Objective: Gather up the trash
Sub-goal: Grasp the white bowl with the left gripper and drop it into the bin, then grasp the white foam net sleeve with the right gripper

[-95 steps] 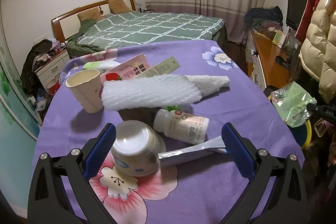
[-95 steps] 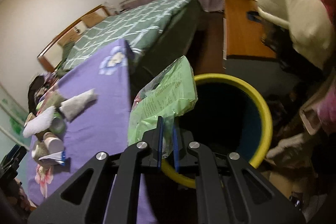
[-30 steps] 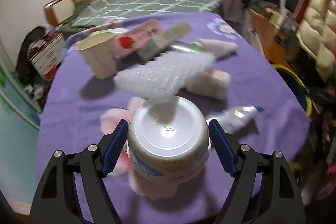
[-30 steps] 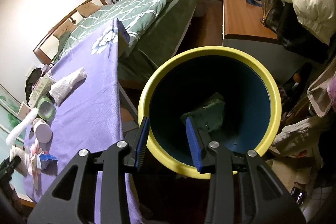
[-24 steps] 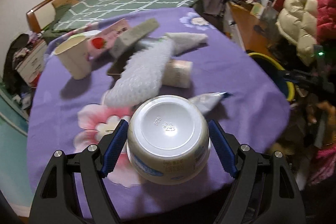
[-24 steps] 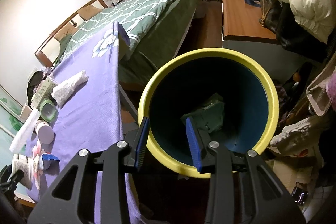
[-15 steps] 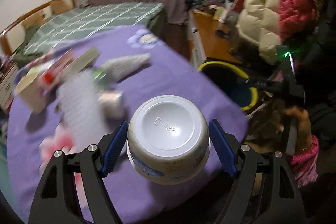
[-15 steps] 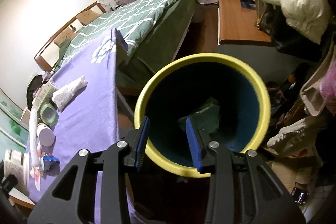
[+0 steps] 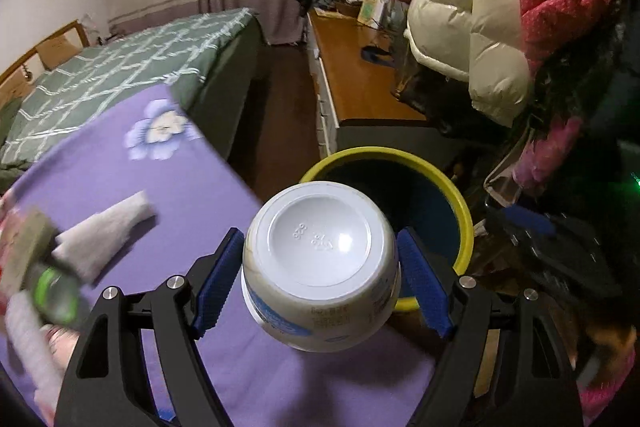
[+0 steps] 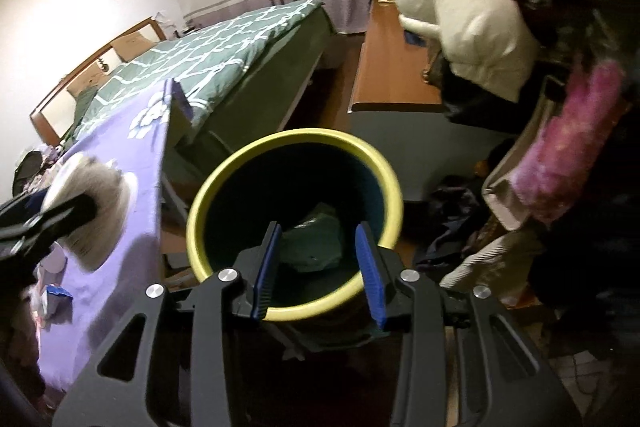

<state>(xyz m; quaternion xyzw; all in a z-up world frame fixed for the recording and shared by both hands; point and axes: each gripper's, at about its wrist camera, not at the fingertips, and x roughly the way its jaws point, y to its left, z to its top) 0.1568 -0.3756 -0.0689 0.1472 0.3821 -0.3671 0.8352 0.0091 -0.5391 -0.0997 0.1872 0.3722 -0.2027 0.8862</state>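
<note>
My left gripper (image 9: 320, 283) is shut on a white plastic cup (image 9: 320, 267), held bottom toward the camera above the edge of the purple table (image 9: 120, 167), just short of the yellow-rimmed trash bin (image 9: 460, 211). In the right wrist view that cup (image 10: 96, 211) shows blurred at the left. My right gripper (image 10: 318, 263) is open and empty above the near rim of the bin (image 10: 208, 195). A green plastic bag (image 10: 316, 239) lies at the bottom of the bin.
A white cloth (image 9: 108, 231), a green-capped bottle (image 9: 56, 287) and other litter lie on the table's left side. A bed (image 9: 120, 67), a wooden desk (image 9: 360, 79) and hanging puffy jackets (image 9: 480, 7) surround the bin.
My left gripper has closed on the cup, lifted it off the table and swung it right toward the bin. My right gripper let the green bag fall into the bin and stays open.
</note>
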